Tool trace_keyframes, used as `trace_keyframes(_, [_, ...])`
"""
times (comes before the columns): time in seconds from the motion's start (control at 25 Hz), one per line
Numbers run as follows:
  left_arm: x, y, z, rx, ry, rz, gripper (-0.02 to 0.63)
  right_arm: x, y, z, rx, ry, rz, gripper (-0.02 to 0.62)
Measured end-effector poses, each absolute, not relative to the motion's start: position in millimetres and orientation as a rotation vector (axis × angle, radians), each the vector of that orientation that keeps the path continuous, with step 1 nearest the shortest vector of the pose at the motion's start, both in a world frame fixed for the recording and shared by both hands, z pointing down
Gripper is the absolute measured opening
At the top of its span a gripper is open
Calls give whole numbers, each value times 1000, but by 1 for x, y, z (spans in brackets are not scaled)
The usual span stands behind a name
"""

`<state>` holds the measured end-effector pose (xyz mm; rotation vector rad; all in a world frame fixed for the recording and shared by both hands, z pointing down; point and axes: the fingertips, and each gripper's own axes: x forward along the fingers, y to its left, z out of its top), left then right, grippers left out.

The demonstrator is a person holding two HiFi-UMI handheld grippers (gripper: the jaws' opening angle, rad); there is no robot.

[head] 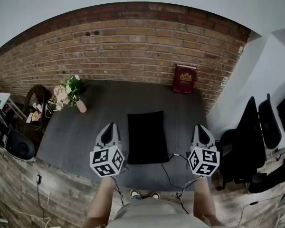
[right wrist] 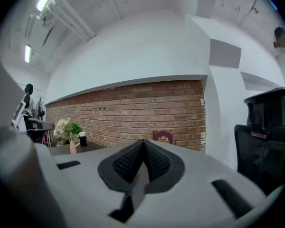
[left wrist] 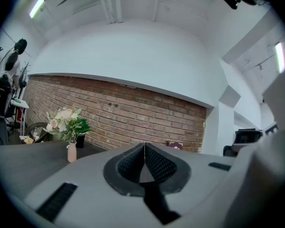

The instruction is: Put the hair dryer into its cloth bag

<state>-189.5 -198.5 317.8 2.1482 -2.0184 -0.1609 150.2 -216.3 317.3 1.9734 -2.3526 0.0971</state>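
A black cloth bag [head: 146, 137] lies flat on the dark grey table [head: 99, 103], between my two grippers. My left gripper [head: 109, 126] hovers just left of the bag, its jaws shut with nothing in them. My right gripper [head: 199, 128] is over the table's right edge, to the right of the bag, also shut and empty. In the left gripper view the shut jaws [left wrist: 144, 146] point level toward the brick wall; the right gripper view shows the shut jaws [right wrist: 142, 142] doing the same. No hair dryer shows in any view.
A pink vase of flowers [head: 69, 93] stands at the table's back left. A dark red book [head: 185, 79] leans against the brick wall [head: 133, 42] at the back right. Black office chairs [head: 256, 137] stand to the right; cables [head: 173, 175] hang off the front edge.
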Motion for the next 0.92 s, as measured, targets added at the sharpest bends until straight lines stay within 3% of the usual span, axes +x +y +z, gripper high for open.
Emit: trace_keyframes(0.92, [-179,-212,325,2166,-1985,-122,8,161,-219,326,1972,-2321,122,0])
